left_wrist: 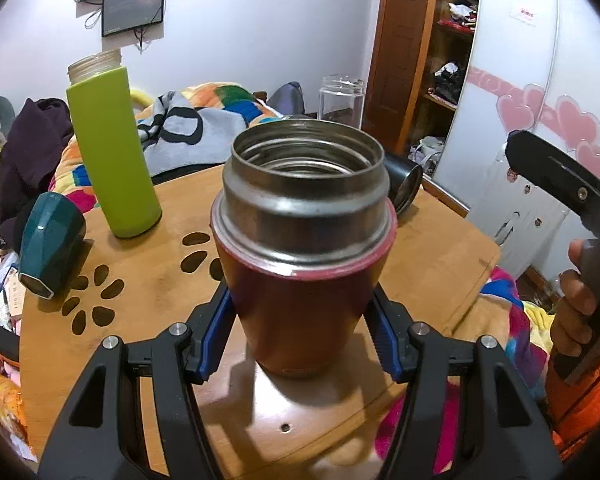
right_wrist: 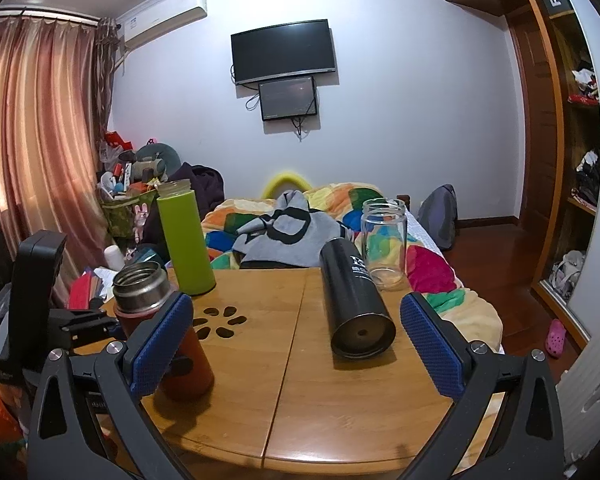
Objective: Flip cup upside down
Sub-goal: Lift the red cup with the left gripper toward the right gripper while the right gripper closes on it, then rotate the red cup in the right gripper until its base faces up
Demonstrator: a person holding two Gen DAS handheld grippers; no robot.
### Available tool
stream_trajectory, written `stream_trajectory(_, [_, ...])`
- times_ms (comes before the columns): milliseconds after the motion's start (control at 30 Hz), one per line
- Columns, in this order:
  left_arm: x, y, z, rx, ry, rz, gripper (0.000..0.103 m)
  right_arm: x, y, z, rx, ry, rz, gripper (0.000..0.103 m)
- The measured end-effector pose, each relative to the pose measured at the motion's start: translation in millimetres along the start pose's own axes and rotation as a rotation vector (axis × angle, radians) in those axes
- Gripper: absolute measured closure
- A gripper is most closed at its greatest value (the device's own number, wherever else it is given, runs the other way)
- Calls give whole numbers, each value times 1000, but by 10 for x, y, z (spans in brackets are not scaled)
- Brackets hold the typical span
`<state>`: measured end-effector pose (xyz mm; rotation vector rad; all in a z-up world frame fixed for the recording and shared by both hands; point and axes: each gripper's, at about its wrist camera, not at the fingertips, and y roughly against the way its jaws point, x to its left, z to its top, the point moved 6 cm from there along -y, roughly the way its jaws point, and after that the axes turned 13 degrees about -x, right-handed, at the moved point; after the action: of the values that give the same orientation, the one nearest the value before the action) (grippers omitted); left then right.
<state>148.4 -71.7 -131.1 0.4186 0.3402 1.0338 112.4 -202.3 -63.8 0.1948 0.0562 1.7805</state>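
A red thermos cup [left_wrist: 304, 280] with a steel neck stands upright, mouth up, on the round wooden table [left_wrist: 440, 256]. My left gripper [left_wrist: 300, 332] has its blue pads on both sides of the cup's body and is shut on it. The cup also shows in the right wrist view [right_wrist: 172, 336], at the table's left, with the left gripper [right_wrist: 100, 320] behind it. My right gripper [right_wrist: 296, 344] is open and empty above the table's front half, with blue pads [right_wrist: 432, 344] wide apart. The right gripper's handle [left_wrist: 580, 240] shows at the right of the left wrist view.
A green bottle [right_wrist: 186, 240] stands open at the back left. A black flask [right_wrist: 354, 300] lies on its side mid-table. A clear glass jar [right_wrist: 382, 236] stands at the back right. A teal cup [left_wrist: 50, 240] lies on its side at the left edge. A bed with colourful bedding [right_wrist: 340, 208] lies behind.
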Motion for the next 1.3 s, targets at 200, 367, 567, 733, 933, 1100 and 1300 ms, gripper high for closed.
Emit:
stream_trajectory(200, [-4,21,-16,-15,9,-1,41,84,-2,-27,11,21,9,0])
stream_trajectory(367, [-61,186,-46,-35,-28,-1,35,156,-45,-101,21,44,20,0])
stream_trajectory(567, [121,580,-76,-95,10,47,29,287,-118,-333,53,55,98,0])
stream_trajectory(733, [469,765,-127,-136,49,175,29,504,-270,-551,107,24,224,0])
stream_trajectory(933, [738,717,-156,-154,110,217,34,874,-577,-842,207,81,300,5])
stream_trajectory(1100, [790,561,-112,-158,135,187,57,972,-768,-1000,279,92,308,31])
stream_trajectory(1300, [814,396,-105,-147,193,117,82,971,-749,-1050,292,91,318,44])
